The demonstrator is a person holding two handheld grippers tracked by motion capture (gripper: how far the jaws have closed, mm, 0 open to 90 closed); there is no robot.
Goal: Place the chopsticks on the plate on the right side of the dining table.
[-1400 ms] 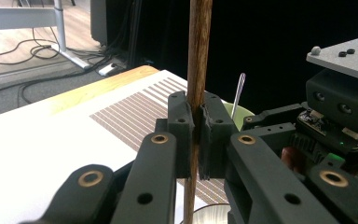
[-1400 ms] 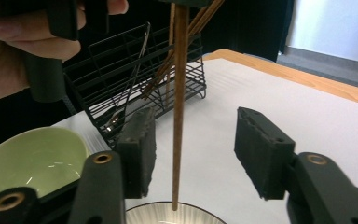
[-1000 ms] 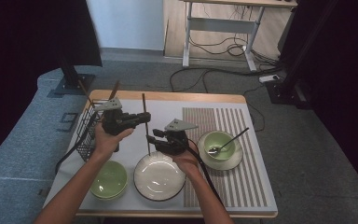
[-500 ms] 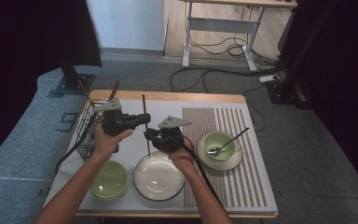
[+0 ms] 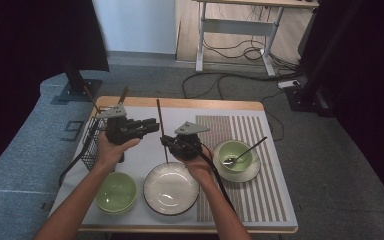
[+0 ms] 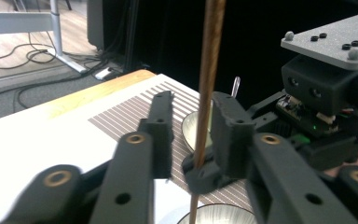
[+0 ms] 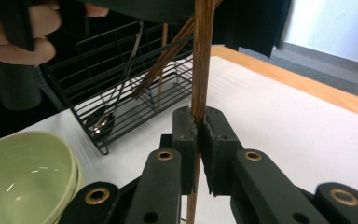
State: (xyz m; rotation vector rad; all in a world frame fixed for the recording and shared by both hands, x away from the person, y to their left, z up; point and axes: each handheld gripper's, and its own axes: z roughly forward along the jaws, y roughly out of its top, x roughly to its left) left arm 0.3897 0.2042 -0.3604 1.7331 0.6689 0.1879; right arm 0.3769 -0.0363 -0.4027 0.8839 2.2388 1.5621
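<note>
One: Two grippers meet over a table point(image 5: 145, 150) in the high view. What is between them?

Two: A single brown chopstick point(image 5: 160, 122) stands nearly upright above the white plate point(image 5: 172, 192). The left gripper point(image 5: 154, 125) reaches in level from the left. The right gripper point(image 5: 166, 143) takes the stick low down. A wire basket point(image 5: 92, 145) of utensils is at the left edge, a green bowl point(image 5: 116, 192) is beside the plate, and a bowl with a spoon point(image 5: 236, 156) sits on the striped mat point(image 5: 260, 190).

One: And the left gripper view?

Two: Its jaws have just been opening. The chopstick point(image 6: 210, 70) rises between them, close to the right-hand jaw with clear space on the other side, so nothing is pinching it there.

One: Who has it, then?

Two: The right gripper view answers that. Its jaws have just been closing, and the pads now press narrowly on the chopstick point(image 7: 203, 56) from both sides. The basket point(image 7: 121, 93) and green bowl point(image 7: 23, 172) lie beyond.

One: How would it handle?

Two: Light and stiff, I judge, and not fragile — but thin, smooth and round, so it may swivel or slide in flat pads. This grip sits near the lower end, leaving a long length above to tip. Hold nearer the middle, square across the pads, and it should stay steadier.
</note>
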